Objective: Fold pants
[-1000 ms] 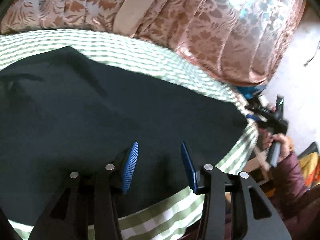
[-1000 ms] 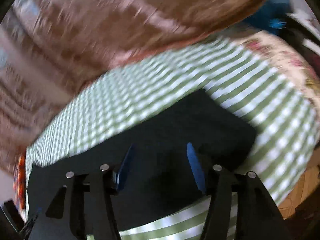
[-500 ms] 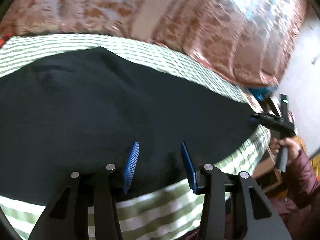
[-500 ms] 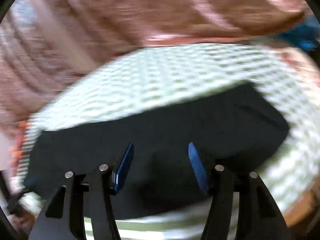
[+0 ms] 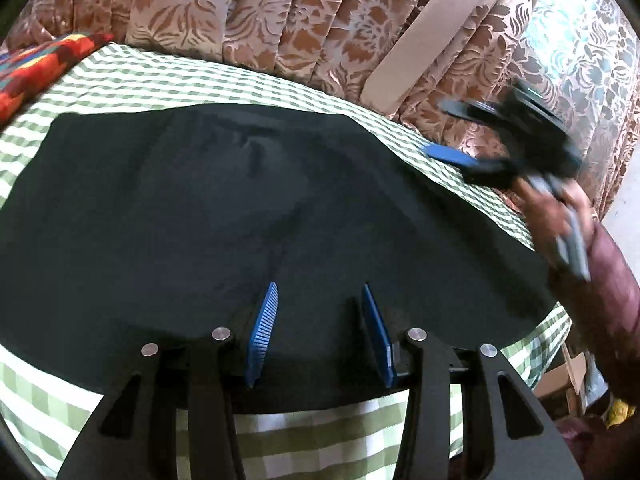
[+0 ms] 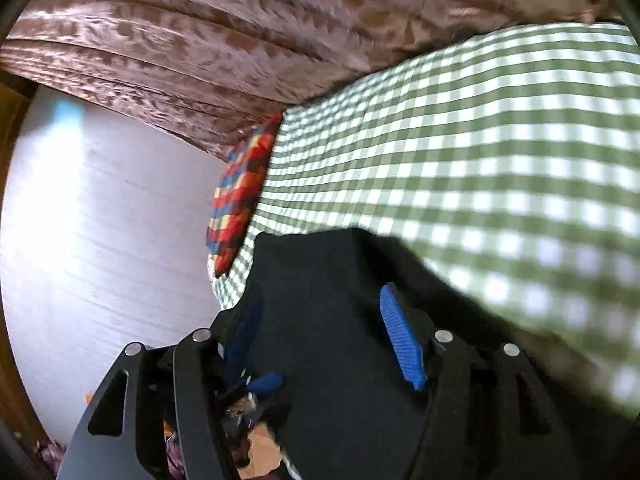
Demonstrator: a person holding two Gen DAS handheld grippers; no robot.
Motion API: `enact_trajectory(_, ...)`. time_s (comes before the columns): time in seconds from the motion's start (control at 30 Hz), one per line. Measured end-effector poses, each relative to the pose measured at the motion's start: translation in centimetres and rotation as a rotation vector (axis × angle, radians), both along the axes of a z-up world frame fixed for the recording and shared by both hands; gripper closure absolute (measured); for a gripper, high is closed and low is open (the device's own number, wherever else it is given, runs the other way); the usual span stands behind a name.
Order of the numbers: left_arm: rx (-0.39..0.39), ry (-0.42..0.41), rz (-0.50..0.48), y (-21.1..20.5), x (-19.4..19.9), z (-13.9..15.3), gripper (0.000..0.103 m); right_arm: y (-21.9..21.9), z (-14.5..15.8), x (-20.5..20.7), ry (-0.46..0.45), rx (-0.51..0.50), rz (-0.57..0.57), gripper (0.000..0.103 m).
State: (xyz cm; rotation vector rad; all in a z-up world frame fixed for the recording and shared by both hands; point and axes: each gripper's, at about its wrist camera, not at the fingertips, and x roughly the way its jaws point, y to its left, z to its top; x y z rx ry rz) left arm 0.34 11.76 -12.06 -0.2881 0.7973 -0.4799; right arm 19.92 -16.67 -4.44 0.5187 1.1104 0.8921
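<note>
Black pants (image 5: 240,208) lie spread flat on a green checked cloth (image 5: 160,80), folded into a broad dark slab. My left gripper (image 5: 318,300) is open and empty, its blue pads hovering over the near edge of the pants. My right gripper (image 5: 460,156) shows blurred at the far right of the left wrist view, above the pants' far right edge. In the right wrist view the right gripper (image 6: 320,312) is open and empty over one end of the pants (image 6: 332,344).
Brown floral curtains (image 5: 280,12) hang behind the table. A red, blue and yellow patterned cushion (image 5: 36,64) lies at the far left end; it also shows in the right wrist view (image 6: 240,196). A pale wall (image 6: 100,220) and cardboard clutter (image 5: 568,372) lie beyond the table edges.
The left gripper has drawn back and turned left, showing more of the pants and the cushion. The right gripper has swung up and across over the pants, now facing the cushion end.
</note>
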Motion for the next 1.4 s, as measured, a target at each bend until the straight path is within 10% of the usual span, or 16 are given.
enact_trajectory(0.33, -0.045, 0.013, -0.026, 0.5, 0.3, -0.6, 0.06, 5.2, -2.7, 3.7, 0.052, -0.046, 0.213, 0.043)
enact_trajectory(0.43, -0.036, 0.013, -0.022, 0.4, 0.3, -0.7, 0.06, 5.1, -2.3, 3.8, -0.029, -0.074, 0.141, 0.095)
enact_trajectory(0.67, -0.036, 0.024, 0.01, 0.5, 0.8, -1.5, 0.06, 5.2, -5.1, 4.5, -0.108, -0.228, 0.031, 0.099)
enact_trajectory(0.83, -0.081, 0.033, 0.039, 1.2, 0.6, -0.7, 0.06, 4.7, -3.8, 3.6, -0.109, -0.207, 0.001, 0.078)
enact_trajectory(0.9, -0.106, 0.026, 0.092, 2.6, 0.0, -0.1, 0.06, 4.6, -2.1, 2.3, -0.149, -0.192, -0.039, 0.05)
enact_trajectory(1.17, -0.279, 0.038, 0.541, 16.7, -6.3, 0.0, 0.036, 2.9, 0.5, -5.8, -0.244, -0.155, -0.039, 0.04)
enact_trajectory(1.4, -0.435, 0.138, 0.682, 22.3, -7.3, -1.2, 0.026, 3.0, -2.8, -10.9, -0.212, -0.193, -0.018, 0.04)
